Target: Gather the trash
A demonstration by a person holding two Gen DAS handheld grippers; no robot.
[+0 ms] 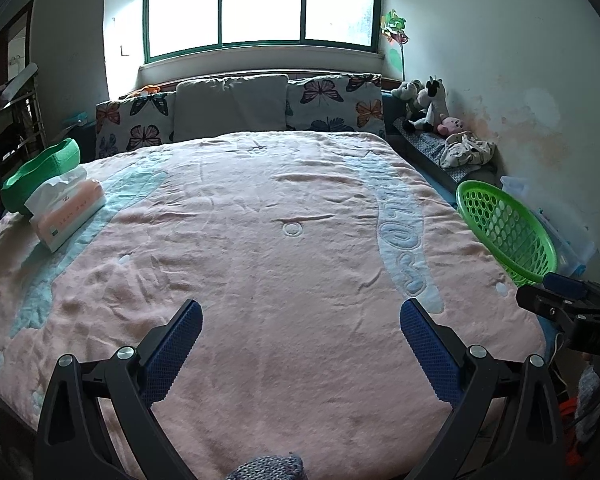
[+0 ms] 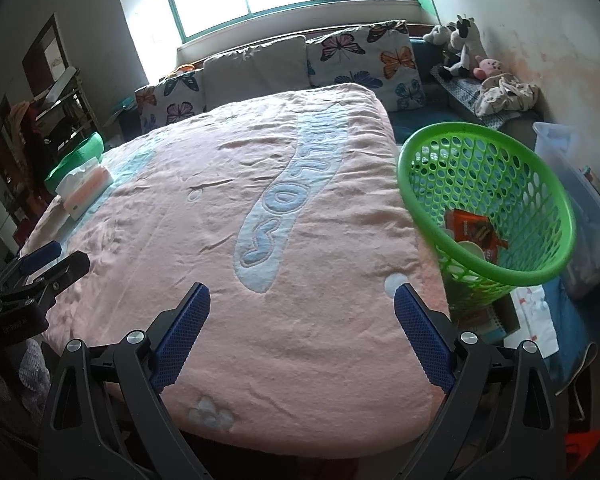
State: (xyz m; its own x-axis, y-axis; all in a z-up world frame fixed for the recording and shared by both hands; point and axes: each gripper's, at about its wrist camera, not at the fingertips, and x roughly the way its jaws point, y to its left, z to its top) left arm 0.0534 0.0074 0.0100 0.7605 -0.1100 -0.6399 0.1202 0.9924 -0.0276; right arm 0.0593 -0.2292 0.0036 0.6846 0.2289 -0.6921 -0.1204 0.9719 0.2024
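Both claws stand wide apart and hold nothing. The left claw [image 1: 300, 320] hovers over the near end of the bed, its blue pads well apart with only blanket between them. The right claw [image 2: 302, 306] hovers likewise over the near right part of the bed, empty, with its right pad [image 2: 422, 340] near the foot of the basket. Each claw appears at the edge of the other's view.

Outward from the claws, the pink blanket [image 1: 260, 240] lies flat with light wrinkles. No loose wrapper, scrap or other trash is visible on it in either view.

The green basket [image 2: 432, 142] stands just beside the right edge of the bed, tilted toward the mattress. It is a perforated plastic basket with a smooth rim. Inside it, the right wrist view shows an orange-and-brown wrapper [image 2: 474, 230] resting low against the wall, with a pale round item just beside it; the kind of that item cannot be told. The left wrist view does not show the contents.

Judgement of progress: collection appears complete or nearly so, since trash lies in the basket and none remains visible on the bed.

Items remaining on the bed are not evidently trash: a tissue pack [image 1: 66, 210] at the far left edge, touching a green bowl-shaped container [image 1: 40, 168] behind it. Pillows line the headboard end beneath the window.
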